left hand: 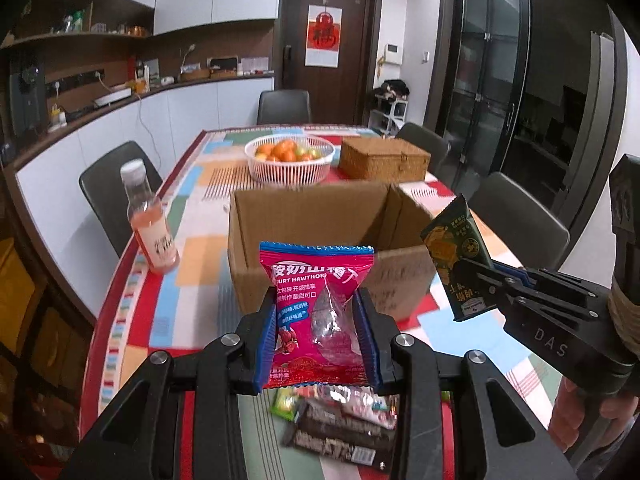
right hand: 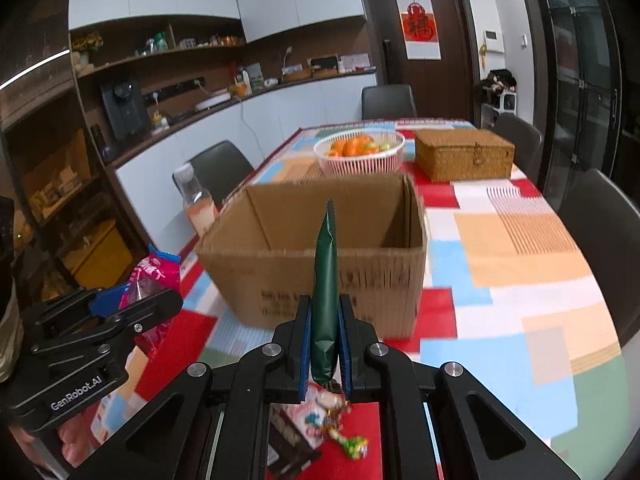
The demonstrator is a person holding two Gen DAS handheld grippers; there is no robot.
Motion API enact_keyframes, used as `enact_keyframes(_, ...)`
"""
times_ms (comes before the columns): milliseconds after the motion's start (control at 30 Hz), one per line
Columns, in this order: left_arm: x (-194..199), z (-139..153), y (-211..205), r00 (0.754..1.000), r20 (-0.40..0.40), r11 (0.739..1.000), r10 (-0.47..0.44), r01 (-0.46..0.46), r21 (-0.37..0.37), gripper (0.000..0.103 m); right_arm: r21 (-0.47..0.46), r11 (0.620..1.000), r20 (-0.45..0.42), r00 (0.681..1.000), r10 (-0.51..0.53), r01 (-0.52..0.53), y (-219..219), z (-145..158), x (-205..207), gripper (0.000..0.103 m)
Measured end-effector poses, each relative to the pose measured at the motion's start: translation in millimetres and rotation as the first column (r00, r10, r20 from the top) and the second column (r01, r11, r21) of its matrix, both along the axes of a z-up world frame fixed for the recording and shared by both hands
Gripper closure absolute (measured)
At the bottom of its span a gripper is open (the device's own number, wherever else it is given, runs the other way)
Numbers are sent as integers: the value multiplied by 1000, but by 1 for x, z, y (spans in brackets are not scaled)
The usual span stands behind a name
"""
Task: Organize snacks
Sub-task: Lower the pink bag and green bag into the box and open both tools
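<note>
Left wrist view: on the table (left hand: pixel 208 240), the open cardboard box (left hand: pixel 320 216) stands just beyond both grippers. The left gripper (left hand: pixel 318 340) grasps a pink snack packet (left hand: pixel 316 280); the right gripper (right hand: pixel 325 344), nearby, pinches a green packet (right hand: pixel 326 280).

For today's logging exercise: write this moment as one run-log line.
left gripper: holds pink snack packet | right gripper: holds green snack packet | cardboard box: open, ahead

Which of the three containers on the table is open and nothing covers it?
The cardboard box, nearest both grippers, top flaps open. The wicker box is lidded; the white basket holds fruit.
</note>
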State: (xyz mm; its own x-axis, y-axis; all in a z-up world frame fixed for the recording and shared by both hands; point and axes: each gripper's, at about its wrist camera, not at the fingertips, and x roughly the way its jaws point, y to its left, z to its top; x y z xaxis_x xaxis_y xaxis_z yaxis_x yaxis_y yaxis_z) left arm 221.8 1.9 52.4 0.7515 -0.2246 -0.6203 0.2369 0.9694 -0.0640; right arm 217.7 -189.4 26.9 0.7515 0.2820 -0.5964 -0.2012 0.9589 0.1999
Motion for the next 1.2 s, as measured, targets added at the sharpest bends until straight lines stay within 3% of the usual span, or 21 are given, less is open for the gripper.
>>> enact_keyframes(367, 46, 22, -3, 999, 50, 1000, 8, -9, 9, 67, 14, 1000, 69, 998, -6, 5, 1, 27, 41, 90)
enact_keyframes(800, 114, 24, -12, 1000, 14, 1000, 10, -11, 25, 66, -4, 1000, 37, 999, -6, 6, 6, 27, 93, 90)
enact_keyframes(833, 118, 24, -12, 1000, 9, 1000, 12, -12, 27, 65, -5, 1000, 31, 999, -16, 16, 5, 26, 98, 90)
enact_keyframes(900, 124, 21, -11, 1000, 3, 999, 30, -30, 37, 51, 2, 1000, 28, 999, -29, 29, 4, 26, 103, 90)
enact_keyframes(933, 123, 21, -11, 999, 14, 998, 41, -41, 42, 49, 1, 999, 21, 999, -43, 43, 2, 25, 105, 89)
enact_keyframes(1033, 114, 20, -11, 998, 33, 997, 48, -51, 65, 48, 3, 997, 15, 997, -73, 72, -4, 23, 105, 64)
enact_keyframes(1200, 90, 20, -18, 999, 50, 997, 15, -19, 76, 48, -26, 997, 40, 997, -71, 72, -9, 25, 85, 63)
